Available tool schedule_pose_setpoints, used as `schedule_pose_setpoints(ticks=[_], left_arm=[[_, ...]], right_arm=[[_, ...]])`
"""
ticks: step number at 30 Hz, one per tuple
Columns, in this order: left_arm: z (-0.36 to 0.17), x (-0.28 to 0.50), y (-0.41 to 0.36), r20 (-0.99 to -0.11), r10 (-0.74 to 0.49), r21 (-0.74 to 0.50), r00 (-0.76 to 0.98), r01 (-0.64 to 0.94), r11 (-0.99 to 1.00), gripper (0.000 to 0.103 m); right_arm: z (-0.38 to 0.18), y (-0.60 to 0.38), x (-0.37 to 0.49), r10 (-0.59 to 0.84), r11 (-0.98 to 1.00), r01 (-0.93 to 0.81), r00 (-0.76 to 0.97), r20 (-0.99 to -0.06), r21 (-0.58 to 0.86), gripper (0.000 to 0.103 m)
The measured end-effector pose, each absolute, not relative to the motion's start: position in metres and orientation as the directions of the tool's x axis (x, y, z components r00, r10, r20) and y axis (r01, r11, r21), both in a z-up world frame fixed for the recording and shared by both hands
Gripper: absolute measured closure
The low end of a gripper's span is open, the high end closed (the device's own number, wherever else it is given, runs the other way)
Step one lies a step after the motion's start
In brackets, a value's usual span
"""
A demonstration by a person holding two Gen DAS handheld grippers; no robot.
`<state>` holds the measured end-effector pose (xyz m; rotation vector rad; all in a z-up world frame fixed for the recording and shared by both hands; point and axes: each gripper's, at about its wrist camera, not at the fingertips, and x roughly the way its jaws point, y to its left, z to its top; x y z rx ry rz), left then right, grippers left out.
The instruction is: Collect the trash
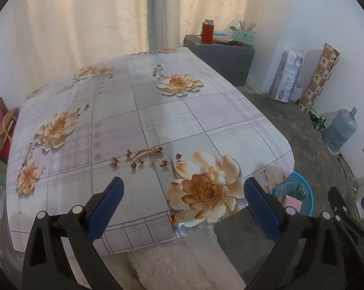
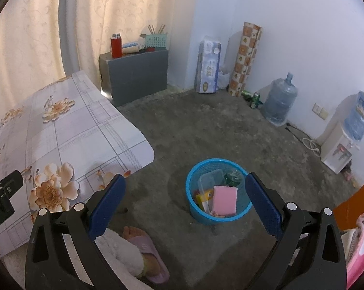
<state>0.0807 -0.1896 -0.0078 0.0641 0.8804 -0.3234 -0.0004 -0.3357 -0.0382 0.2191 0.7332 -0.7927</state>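
Observation:
A blue mesh wastebasket (image 2: 196, 209) stands on the concrete floor beside the table's near right corner. Inside it lie a pink sponge (image 2: 225, 199), a clear plastic box (image 2: 209, 180), a green crumpled wrapper (image 2: 232, 177) and yellow scraps. My right gripper (image 2: 185, 188) hovers above the basket, open, nothing between its blue pads. My left gripper (image 1: 184, 188) hangs open over the near edge of the table (image 1: 157, 120), which wears a floral checked cloth and carries no trash. The wastebasket (image 1: 307, 193) peeks out past the table corner in the left wrist view.
A grey cabinet (image 2: 136, 75) with a red flask (image 2: 116, 46) stands behind the table. Along the wall are a tissue pack (image 2: 208, 65), a patterned roll (image 2: 246, 58), green cans (image 2: 253, 97), a water jug (image 2: 279, 101) and a dispenser (image 2: 339, 149). A person's slippered foot (image 2: 143, 246) rests near the basket.

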Motion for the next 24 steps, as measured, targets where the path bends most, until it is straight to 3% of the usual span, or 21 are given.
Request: schedule_pose_setpoints(ticks=[24], left_arm=[[0.000,0.065,-0.189,-0.760,-0.234,-0.079,0.606,0.272,0.959,0.006]], right_arm=[[-0.038,-0.333,-0.010,-0.579,0.688,0.721,0.473,-0.664,-0.086,0.008]])
